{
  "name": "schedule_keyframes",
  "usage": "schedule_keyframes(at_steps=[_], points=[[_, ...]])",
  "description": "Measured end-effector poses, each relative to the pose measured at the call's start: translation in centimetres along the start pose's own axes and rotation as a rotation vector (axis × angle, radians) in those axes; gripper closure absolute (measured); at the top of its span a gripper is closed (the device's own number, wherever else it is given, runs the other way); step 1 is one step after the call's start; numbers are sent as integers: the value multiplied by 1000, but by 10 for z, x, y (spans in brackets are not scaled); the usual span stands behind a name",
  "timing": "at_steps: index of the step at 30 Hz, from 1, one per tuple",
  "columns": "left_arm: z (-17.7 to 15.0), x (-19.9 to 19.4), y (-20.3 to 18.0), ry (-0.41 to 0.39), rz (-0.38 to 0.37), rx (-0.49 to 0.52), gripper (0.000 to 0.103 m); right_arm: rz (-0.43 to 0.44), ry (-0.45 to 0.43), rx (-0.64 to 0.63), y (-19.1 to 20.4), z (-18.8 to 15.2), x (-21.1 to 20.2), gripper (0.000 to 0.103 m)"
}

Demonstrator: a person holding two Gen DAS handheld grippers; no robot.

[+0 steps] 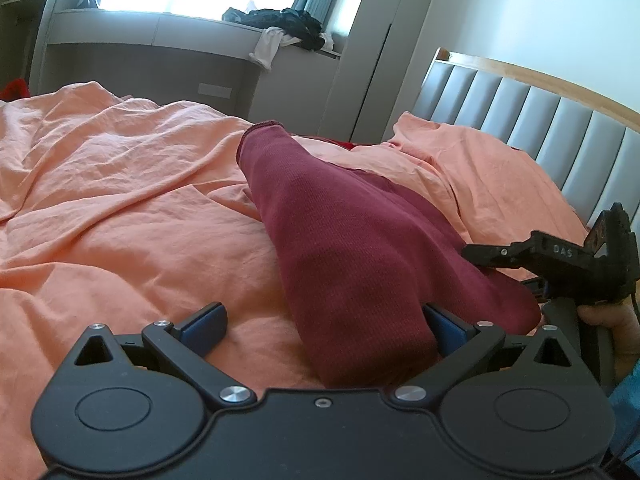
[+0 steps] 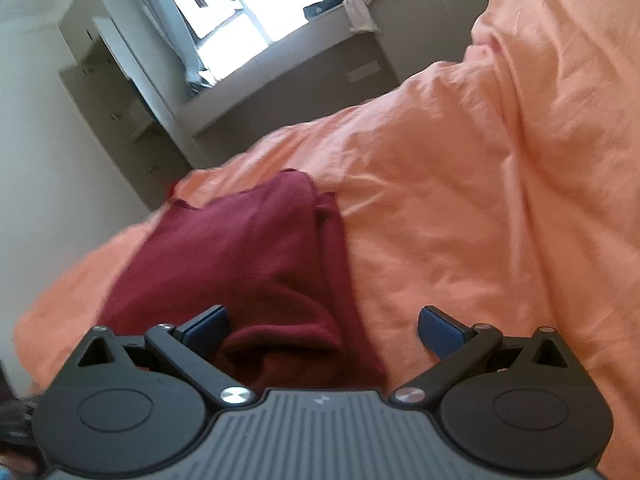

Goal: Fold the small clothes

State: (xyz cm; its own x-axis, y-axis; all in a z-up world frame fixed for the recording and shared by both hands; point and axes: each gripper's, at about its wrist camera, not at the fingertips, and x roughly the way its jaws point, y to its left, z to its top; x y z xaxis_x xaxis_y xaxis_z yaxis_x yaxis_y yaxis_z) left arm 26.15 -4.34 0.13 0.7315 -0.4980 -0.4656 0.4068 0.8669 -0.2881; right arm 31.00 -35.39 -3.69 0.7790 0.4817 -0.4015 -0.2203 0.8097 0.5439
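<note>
A dark red garment (image 1: 340,240) lies folded lengthwise on the orange duvet (image 1: 120,200). My left gripper (image 1: 324,328) is open, its jaws wide apart over the garment's near end, with the right blue pad (image 1: 444,330) against the cloth. The right gripper shows at the right edge of the left wrist view (image 1: 560,264), held in a hand. In the right wrist view the same garment (image 2: 248,252) lies bunched below my right gripper (image 2: 324,330), which is open with its left pad (image 2: 208,328) at the cloth's edge.
A grey padded headboard (image 1: 540,120) and orange pillow (image 1: 480,168) stand at the right. A grey window ledge (image 1: 180,32) holds a pile of dark and white clothes (image 1: 280,32). Grey cabinets (image 2: 120,92) line the wall.
</note>
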Motion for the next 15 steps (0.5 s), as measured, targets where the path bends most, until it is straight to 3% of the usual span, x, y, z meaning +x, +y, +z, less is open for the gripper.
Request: schedule_keyframes(at_steps=[3, 8, 13, 15], points=[[0, 1, 1, 0, -7, -1, 0, 55, 14, 50, 1, -5, 6, 0], [-3, 2, 2, -14, -6, 0, 0, 9, -25, 66, 7, -12, 12, 0], [-5, 1, -1, -18, 3, 2, 0, -14, -58, -21, 21, -13, 7, 16], [-4, 1, 0, -18, 2, 2, 0, -22, -85, -46, 24, -14, 2, 32]])
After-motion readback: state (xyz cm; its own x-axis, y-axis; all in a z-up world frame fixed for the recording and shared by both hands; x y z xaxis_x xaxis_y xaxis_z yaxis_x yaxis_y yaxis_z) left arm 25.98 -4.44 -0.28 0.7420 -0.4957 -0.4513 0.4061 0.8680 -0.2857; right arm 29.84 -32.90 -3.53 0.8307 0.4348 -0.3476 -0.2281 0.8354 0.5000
